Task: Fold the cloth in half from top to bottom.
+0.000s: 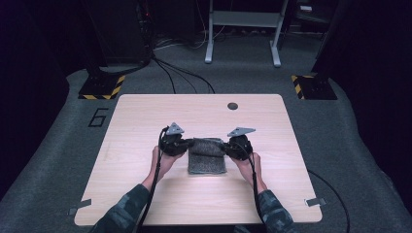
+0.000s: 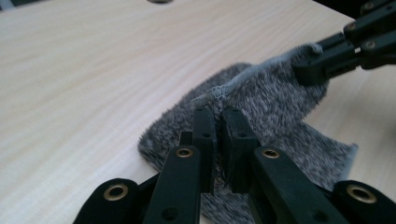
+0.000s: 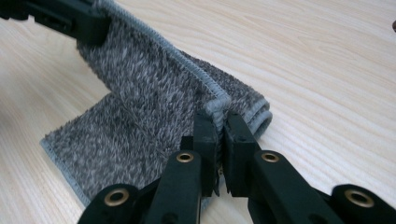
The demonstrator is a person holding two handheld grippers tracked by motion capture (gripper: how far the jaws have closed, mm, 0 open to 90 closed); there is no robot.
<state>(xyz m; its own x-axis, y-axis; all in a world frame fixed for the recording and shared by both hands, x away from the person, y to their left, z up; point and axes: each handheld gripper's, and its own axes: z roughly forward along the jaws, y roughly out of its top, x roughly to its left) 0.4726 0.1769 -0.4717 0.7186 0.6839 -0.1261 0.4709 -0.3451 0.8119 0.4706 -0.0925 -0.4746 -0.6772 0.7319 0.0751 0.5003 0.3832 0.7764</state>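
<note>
The grey towel (image 1: 207,155) lay mid-table (image 1: 145,194), its far edge pinched by the left gripper (image 2: 218,114) and right gripper (image 3: 218,119). Both corners were best lowered level together, keeping the fold's edges aligned.

One grey fleecy cloth (image 1: 207,156) lies on one light wooden table (image 1: 145,194), and two black two-jaw grippers work at it: the left gripper (image 1: 186,145) and the right gripper (image 1: 226,145). The tabletop has one round dark hole (image 1: 232,106) near its far edge. On the floor beyond stand two yellow-and-black striped base plates (image 1: 102,87), and two small metal brackets (image 1: 79,206) show at the table's near corners.
</note>
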